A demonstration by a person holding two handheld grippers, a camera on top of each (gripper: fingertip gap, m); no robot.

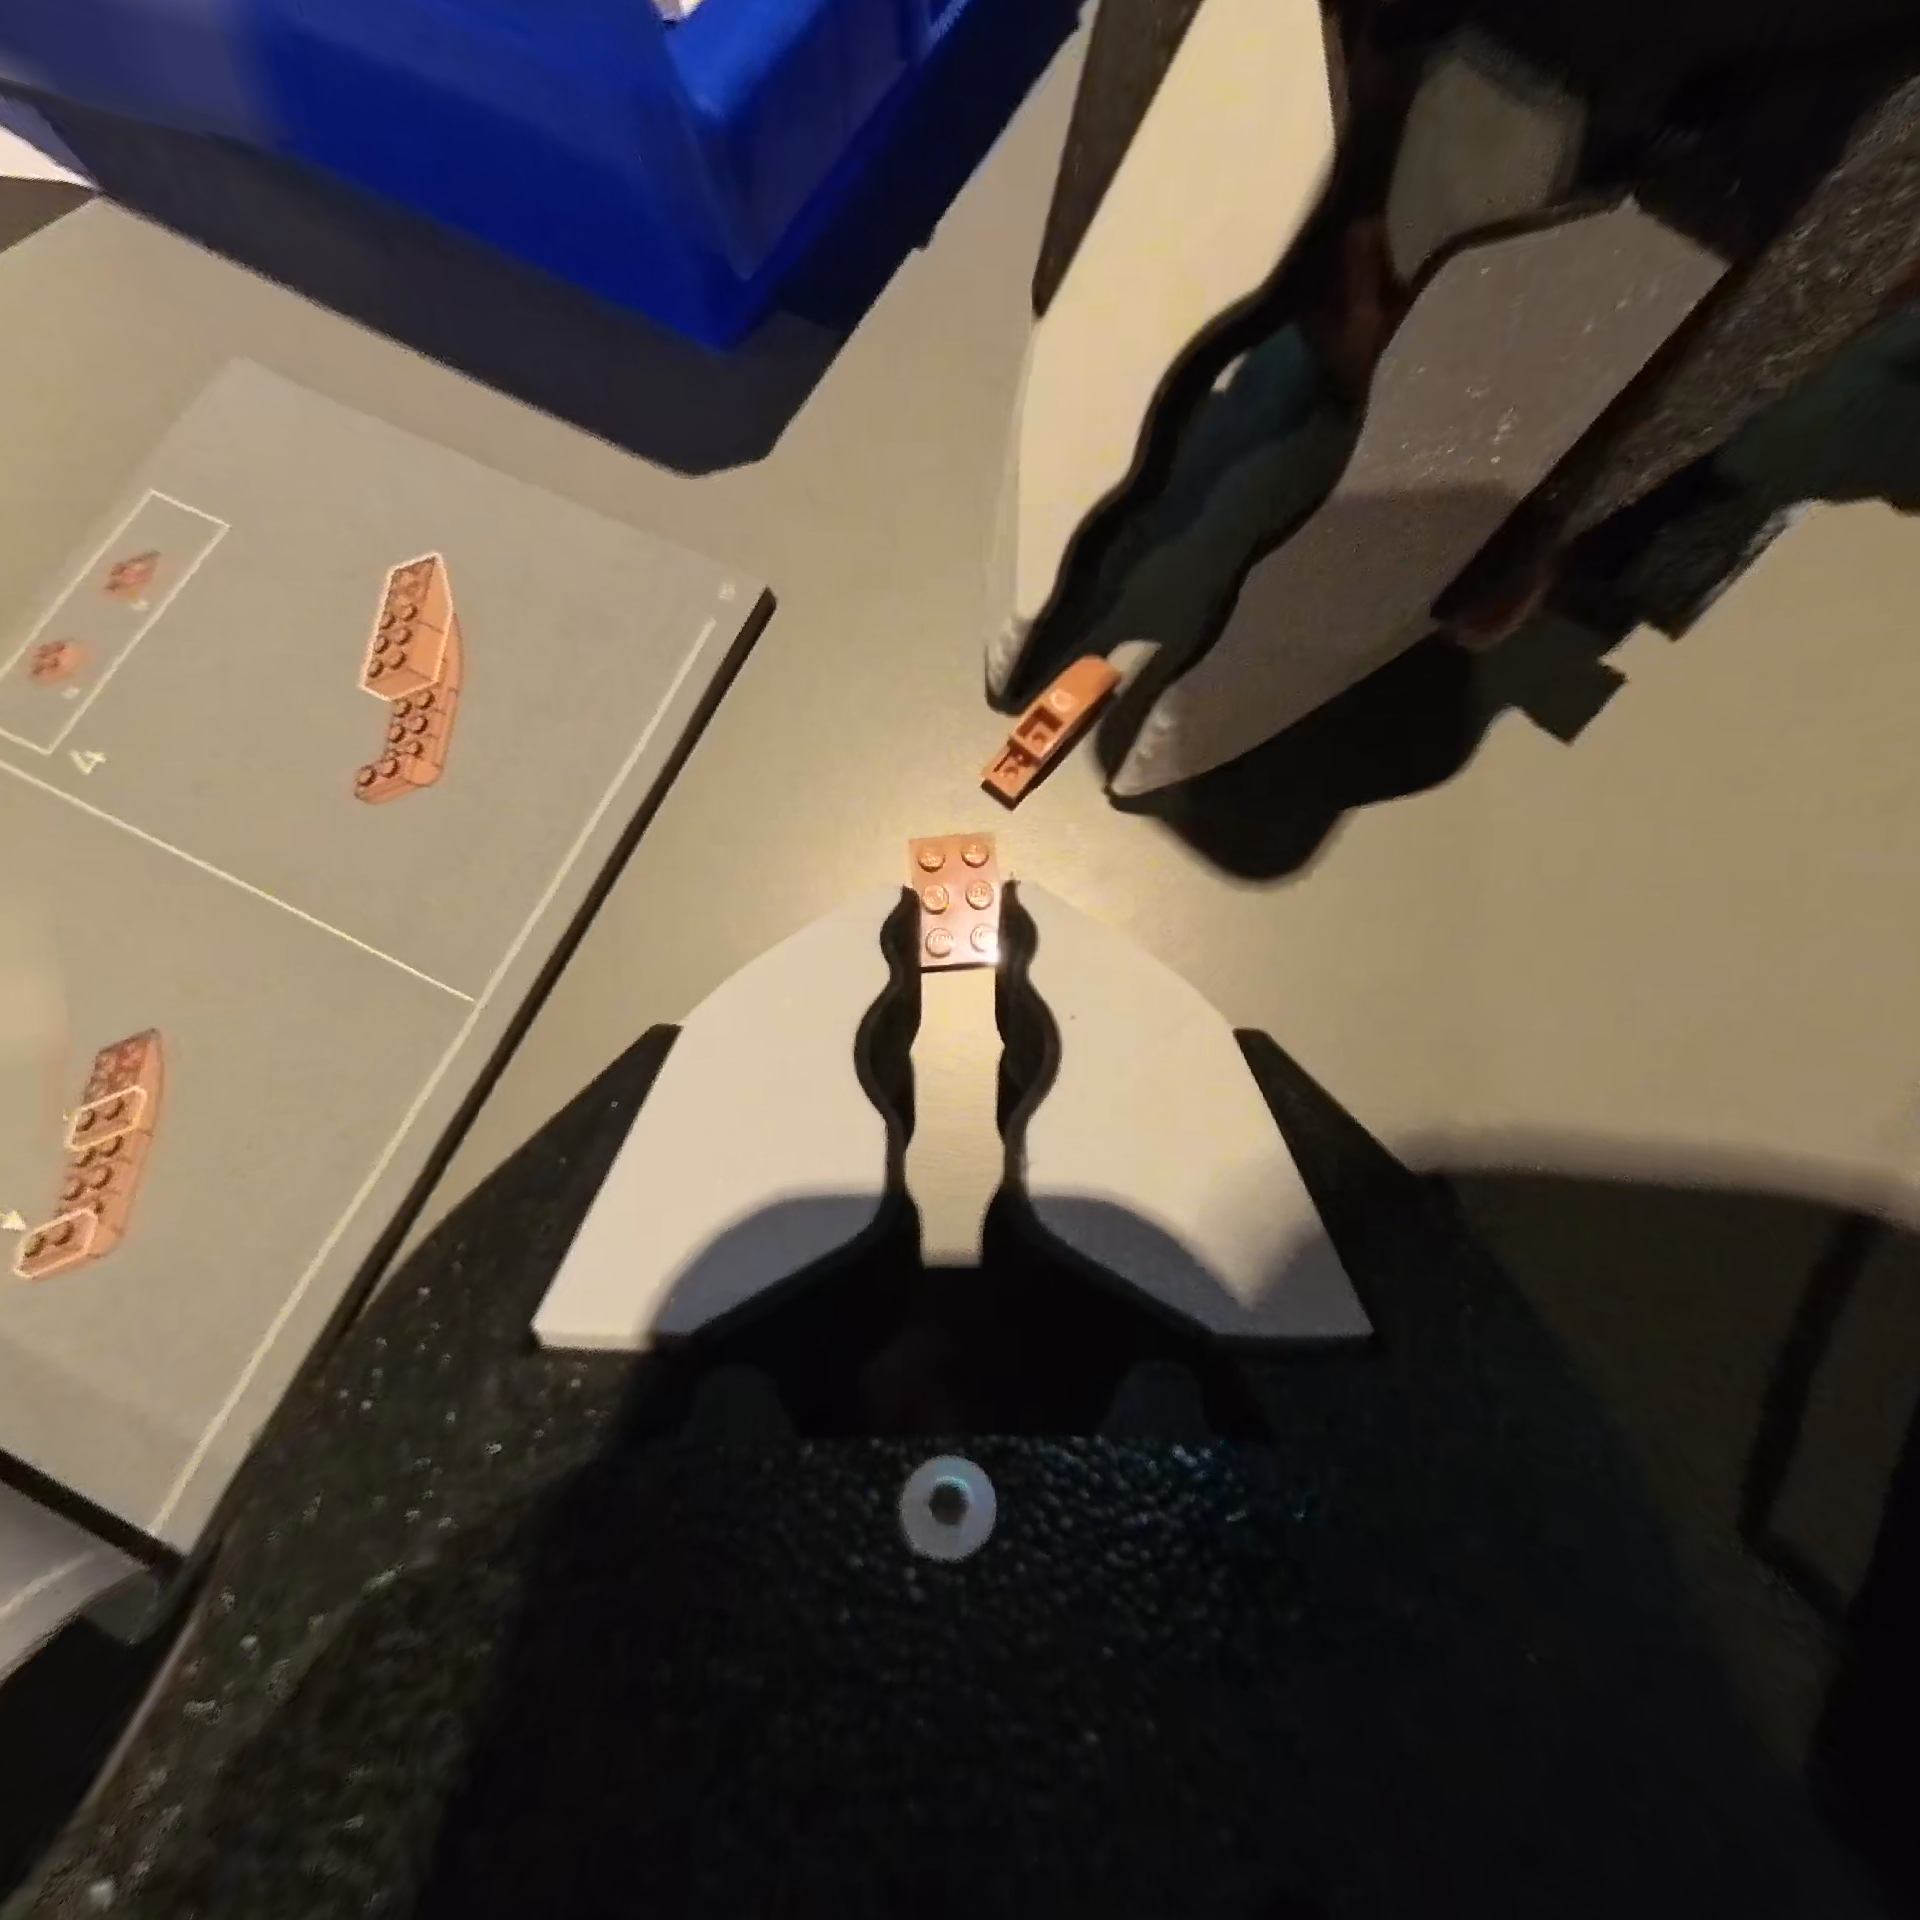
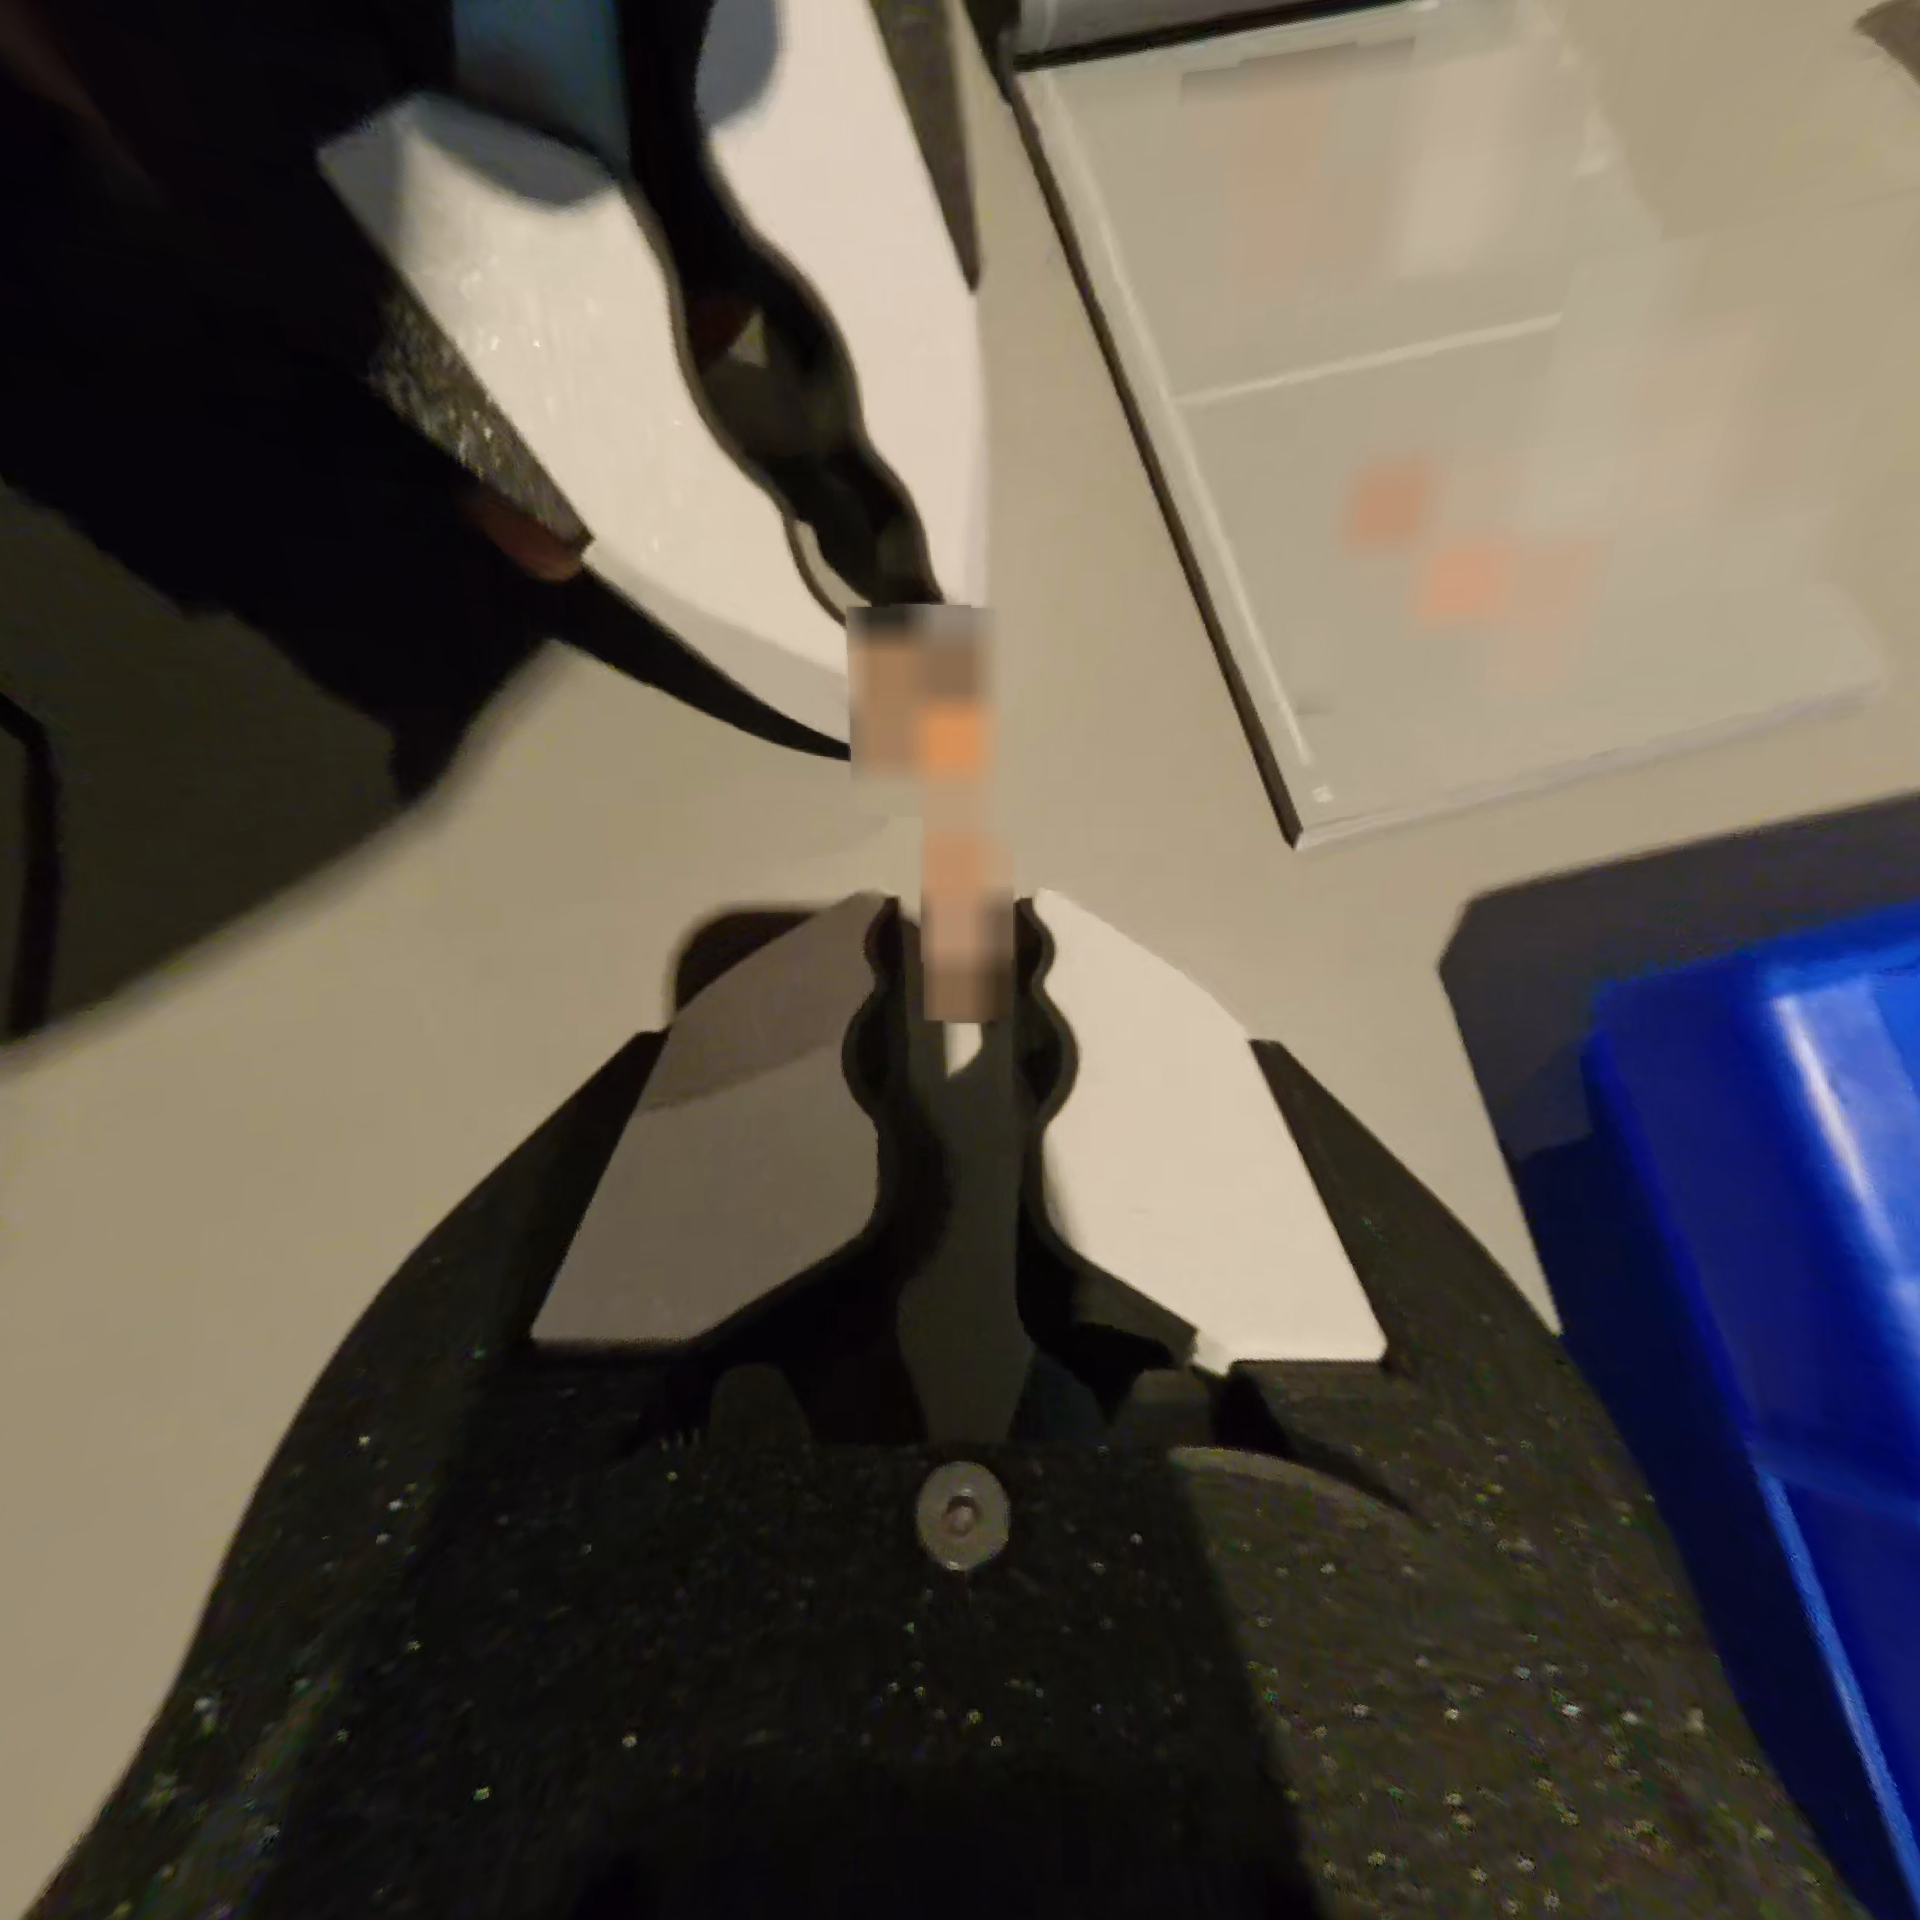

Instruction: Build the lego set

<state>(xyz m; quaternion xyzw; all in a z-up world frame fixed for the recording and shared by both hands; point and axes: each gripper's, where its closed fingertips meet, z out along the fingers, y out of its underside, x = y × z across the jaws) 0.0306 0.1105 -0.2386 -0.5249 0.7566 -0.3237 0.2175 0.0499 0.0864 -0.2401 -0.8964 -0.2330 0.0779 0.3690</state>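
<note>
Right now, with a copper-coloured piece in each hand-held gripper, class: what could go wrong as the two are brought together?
1. The left hand-held gripper pinches only the rear of the studded plate, so pressing could lever it loose.
2. The right hand-held gripper holds its small piece tilted; the studs may not line up.
3. A dropped piece could land on the instruction booklet or table.

Left gripper (image 1: 961, 894): black speckled body, pale wavy-edged fingers (image 1: 790, 1081), silver screw at 6 o'clock.
Right gripper (image 2: 961, 914): same black speckled body, pale fingers (image 2: 1143, 1122), dark hex screw at 6 o'clock.
</note>
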